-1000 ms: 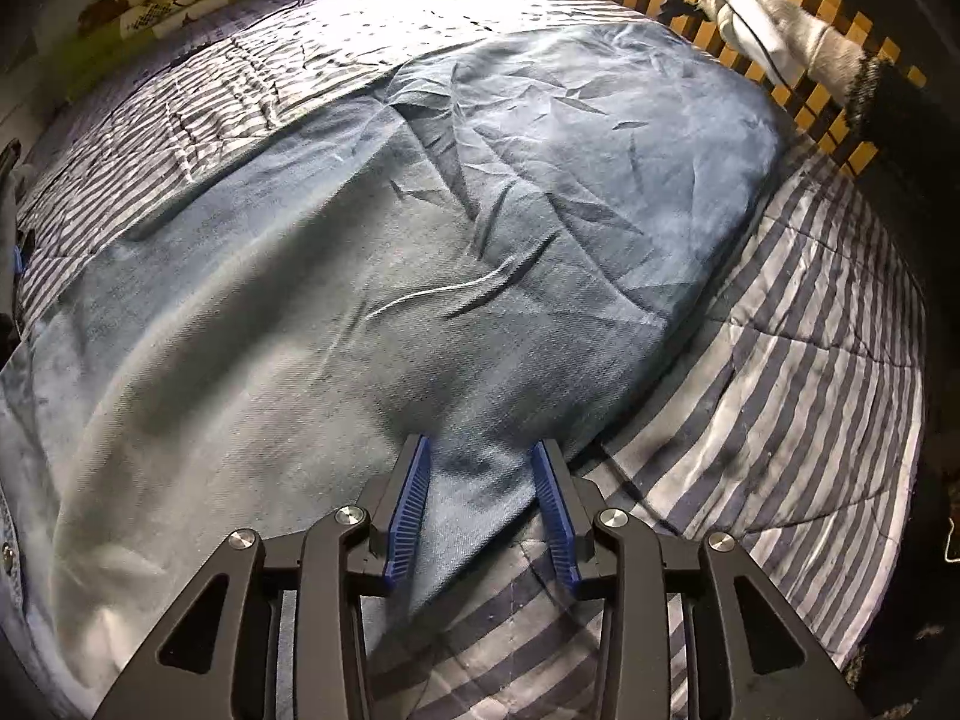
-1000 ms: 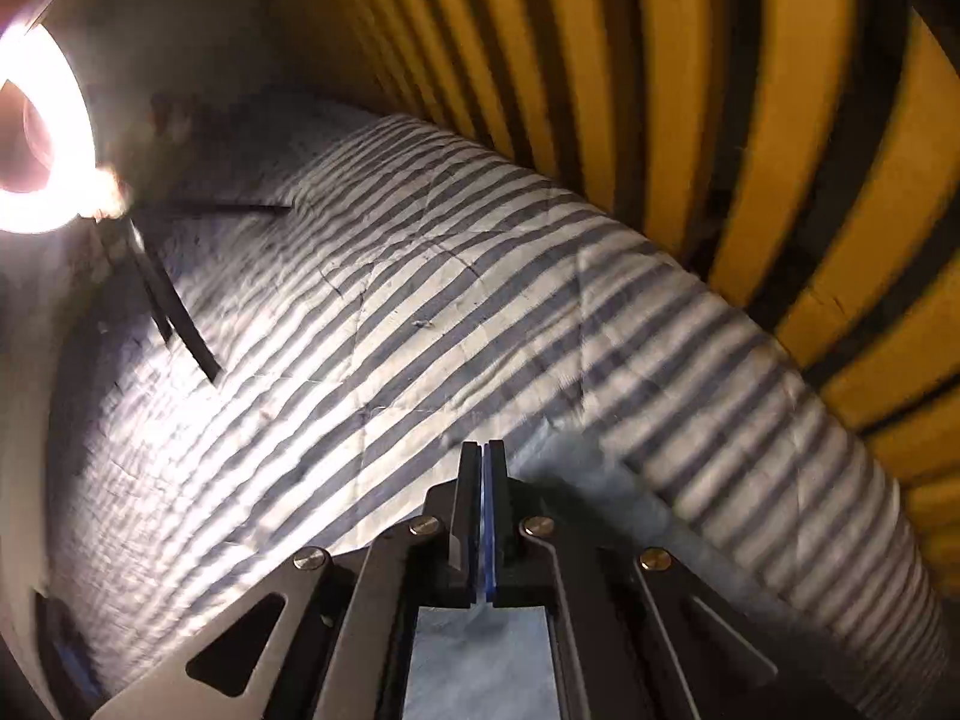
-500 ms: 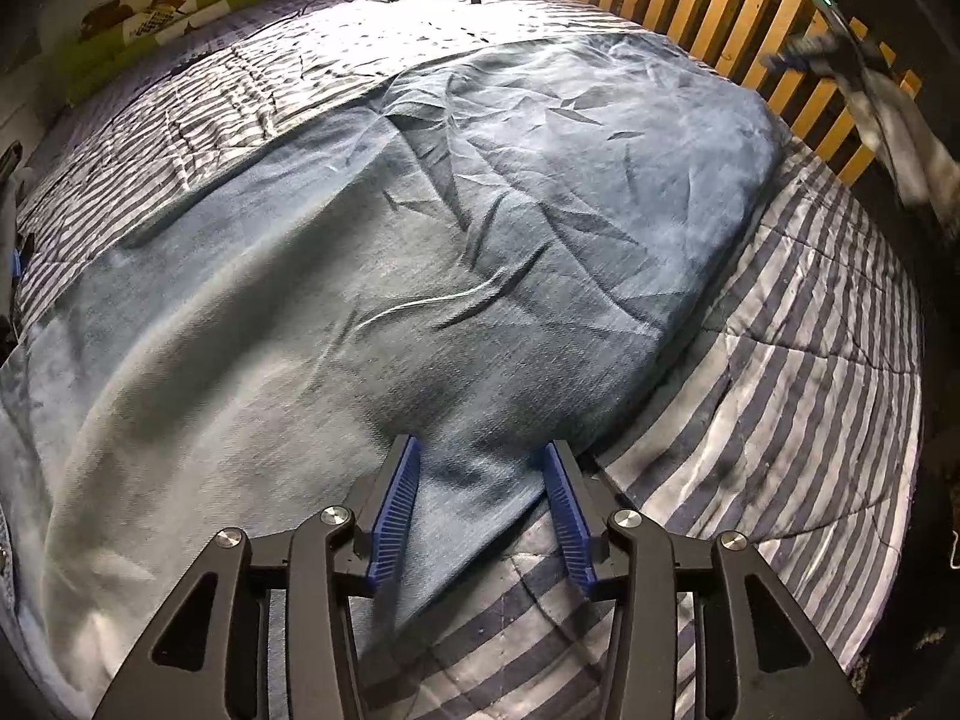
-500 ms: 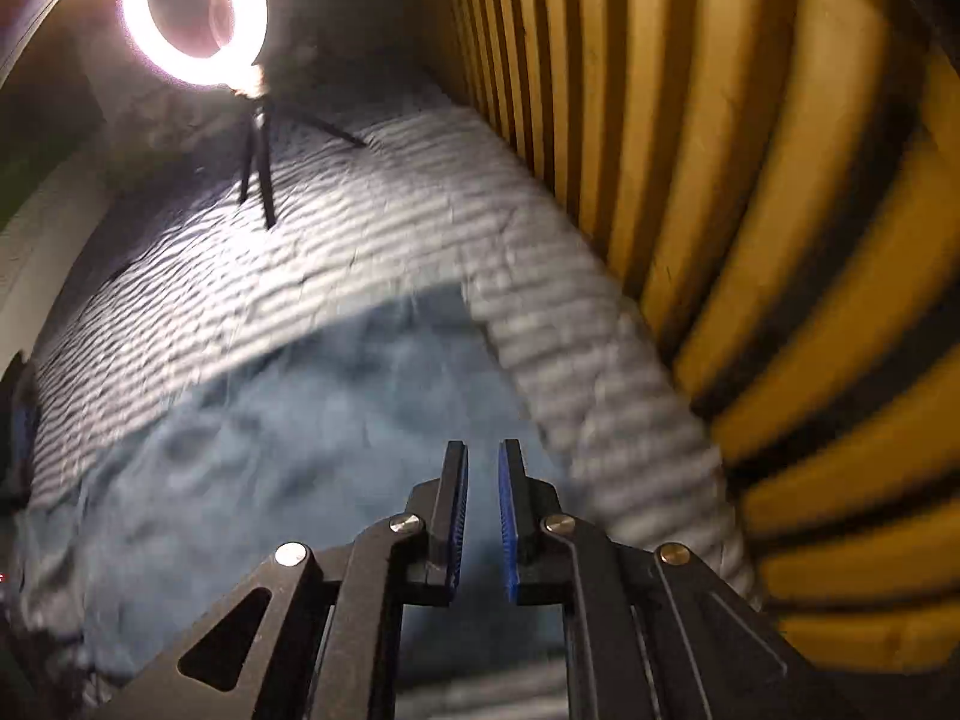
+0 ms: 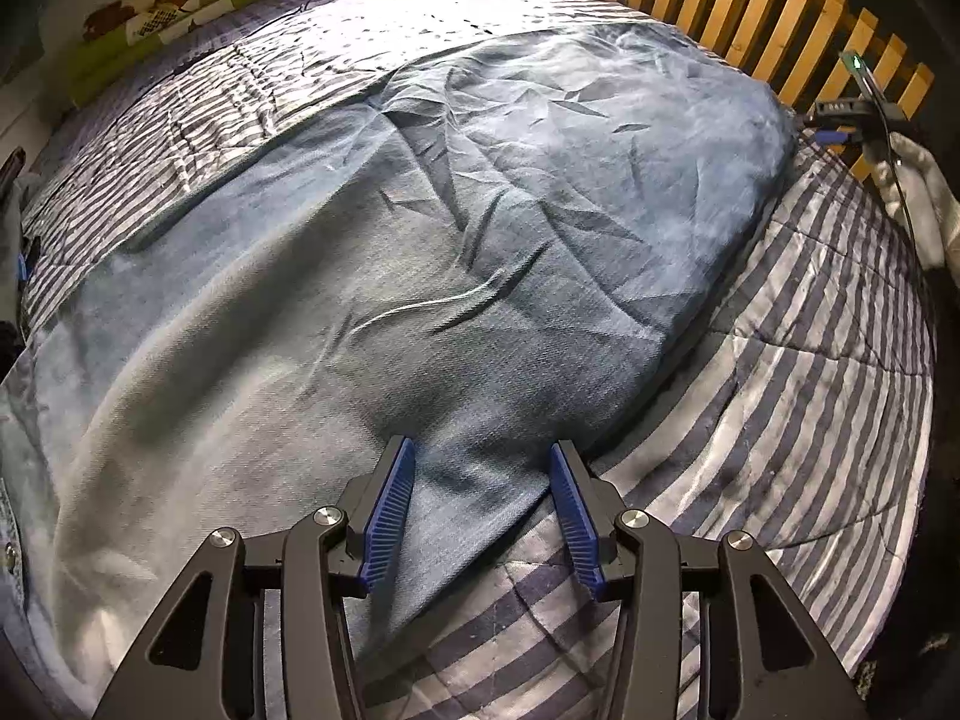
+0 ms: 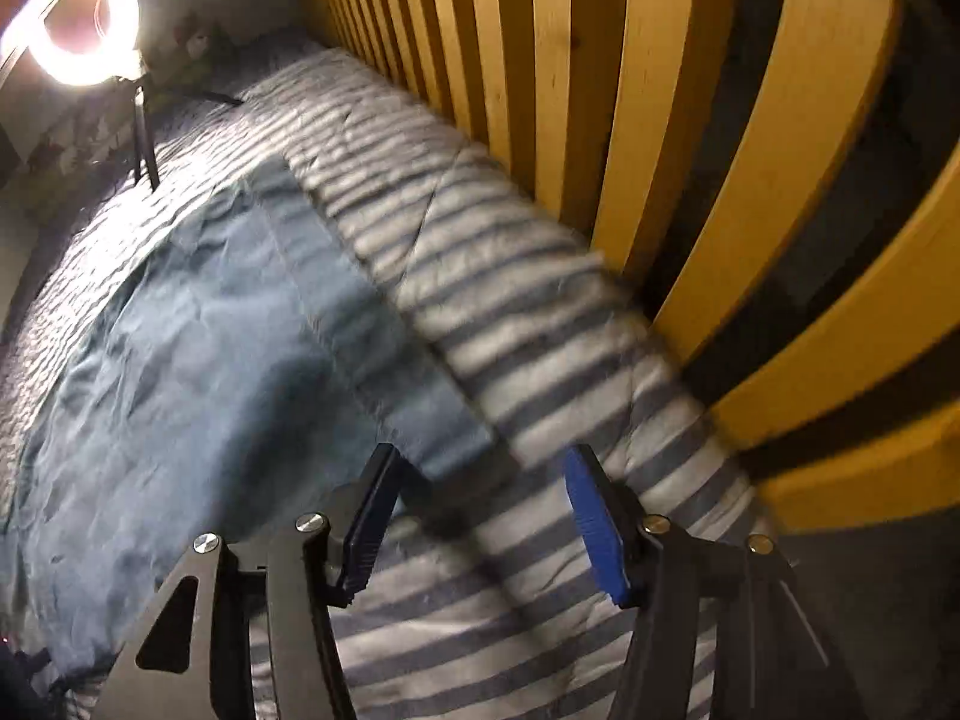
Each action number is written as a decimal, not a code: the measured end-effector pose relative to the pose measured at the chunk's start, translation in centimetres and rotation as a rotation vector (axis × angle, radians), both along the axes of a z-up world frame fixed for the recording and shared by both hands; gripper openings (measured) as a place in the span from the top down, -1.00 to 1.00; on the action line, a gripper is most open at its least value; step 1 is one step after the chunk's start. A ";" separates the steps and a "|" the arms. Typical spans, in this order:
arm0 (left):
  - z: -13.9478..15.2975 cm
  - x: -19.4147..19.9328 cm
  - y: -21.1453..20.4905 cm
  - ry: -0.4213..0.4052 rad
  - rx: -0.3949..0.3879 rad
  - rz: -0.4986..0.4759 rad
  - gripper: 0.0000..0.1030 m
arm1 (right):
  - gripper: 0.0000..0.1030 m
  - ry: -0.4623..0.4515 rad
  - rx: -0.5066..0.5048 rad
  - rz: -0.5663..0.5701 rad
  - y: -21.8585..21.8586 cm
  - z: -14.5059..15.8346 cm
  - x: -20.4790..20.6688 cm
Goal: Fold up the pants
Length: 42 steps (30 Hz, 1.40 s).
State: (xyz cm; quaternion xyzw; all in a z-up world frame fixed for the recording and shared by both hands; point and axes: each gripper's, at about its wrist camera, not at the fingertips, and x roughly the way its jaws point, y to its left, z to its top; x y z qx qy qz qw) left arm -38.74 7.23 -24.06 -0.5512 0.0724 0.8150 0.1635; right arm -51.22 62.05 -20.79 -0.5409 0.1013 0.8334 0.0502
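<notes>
Blue denim pants [image 5: 420,252] lie spread flat on striped quilt [image 5: 810,420], covering most of the bed surface in the left wrist view. Fabric is wrinkled, w/ creases running across the middle; far end sits near the wooden slat rail [image 5: 750,18]. A narrow corner of the denim tapers toward the camera at the near edge.

Left gripper [image 5: 483,504]: jaws wide apart, nothing clamped. Blue ribbed pads [image 5: 390,516] straddle the near denim corner, one pad each side. Cannot tell whether the tips touch the cloth.

Right gripper [image 6: 480,522]: jaws wide apart, empty. It hangs over the quilt [image 6: 540,360] just beside the pants [image 6: 210,360] edge, w/ the pants corner lying between and just beyond the pads. Left pad is over denim edge area, right pad [image 6: 594,534] over bare stripes. Slat rail [image 6: 690,150] runs along the right side, close to the gripper. In the left wrist view the right gripper [image 5: 834,120] shows at far right by the rail, along w/ a pale sleeve [image 5: 918,192].

Ring light [image 6: 78,30] on a tripod stands at the far left end of the bed, lit. Some motion blur in the right wrist view.
</notes>
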 end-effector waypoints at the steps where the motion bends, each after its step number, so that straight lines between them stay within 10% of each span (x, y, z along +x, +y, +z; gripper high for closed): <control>1: 0.0 0.0 0.0 0.000 -0.001 0.003 0.02 | -0.06 -0.006 -0.017 -0.001 -0.2 -0.5 -0.1; 6: -0.1 0.0 0.1 0.001 -0.010 0.004 0.02 | 0.93 0.054 0.001 0.054 -2.1 1.3 -0.9; 17: -0.1 -0.1 0.2 0.004 -0.011 0.001 0.00 | 0.85 0.168 -0.245 0.313 -10.1 9.8 -4.9; 23: -0.1 -0.1 0.2 0.012 -0.004 -0.006 0.00 | 0.27 0.266 -0.200 0.265 -8.9 11.8 -4.0; 30: -0.3 0.2 0.6 0.030 -0.005 -0.037 -0.18 | 0.27 0.055 -0.080 -0.047 -0.4 3.6 -1.6; 35: -0.4 0.2 0.8 0.030 -0.015 -0.049 -0.20 | 0.25 0.052 -0.081 -0.066 -0.3 0.4 -2.9; 38: -0.4 0.0 0.9 0.026 -0.026 -0.054 -0.20 | 0.80 0.052 0.011 0.015 -2.6 0.8 -2.7; 42: -0.4 0.0 0.9 0.023 -0.025 -0.053 -0.20 | 0.83 0.043 0.165 0.043 -2.7 2.8 -1.8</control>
